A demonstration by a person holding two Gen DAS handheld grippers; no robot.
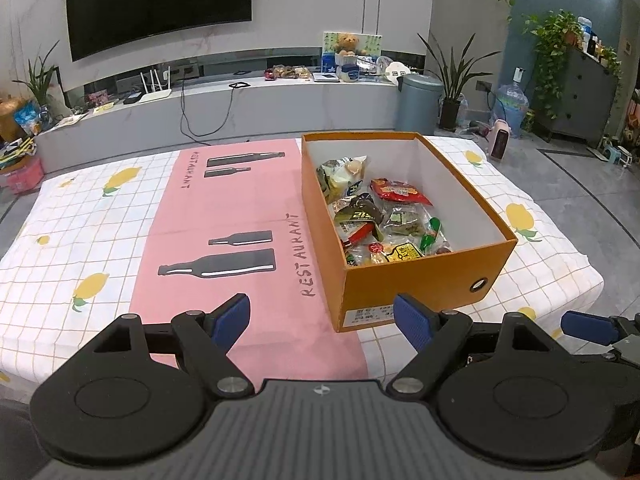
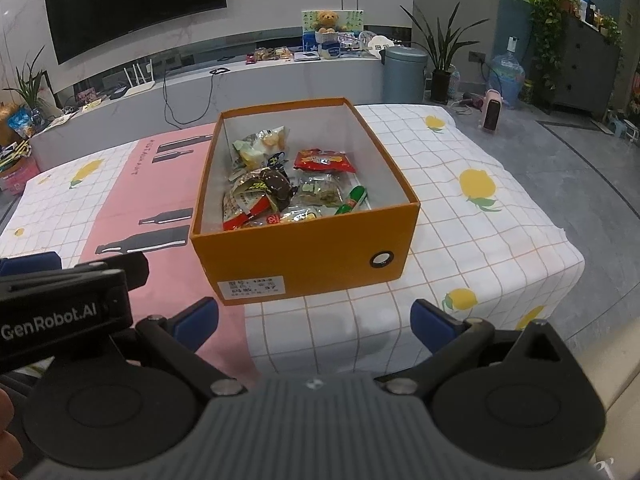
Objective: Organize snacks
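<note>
An orange cardboard box (image 1: 416,284) (image 2: 304,256) stands on the table, open at the top. Several snack packets (image 1: 376,216) (image 2: 288,184) lie inside it, among them a red packet (image 1: 400,192) (image 2: 324,161) and a green stick-shaped one (image 2: 352,200). My left gripper (image 1: 324,320) is open near the table's front edge, left of the box's near corner, with nothing between its blue pads. My right gripper (image 2: 316,320) is open just in front of the box's labelled end, holding nothing. The left tool's body (image 2: 60,296) shows at the left of the right wrist view.
A pink runner (image 1: 232,216) with bottle prints lies over the checked lemon-print tablecloth (image 2: 480,208). Behind the table are a long low TV bench (image 1: 240,104), a grey bin (image 1: 418,102), potted plants and a water jug (image 1: 510,106). The table's right edge drops to grey floor.
</note>
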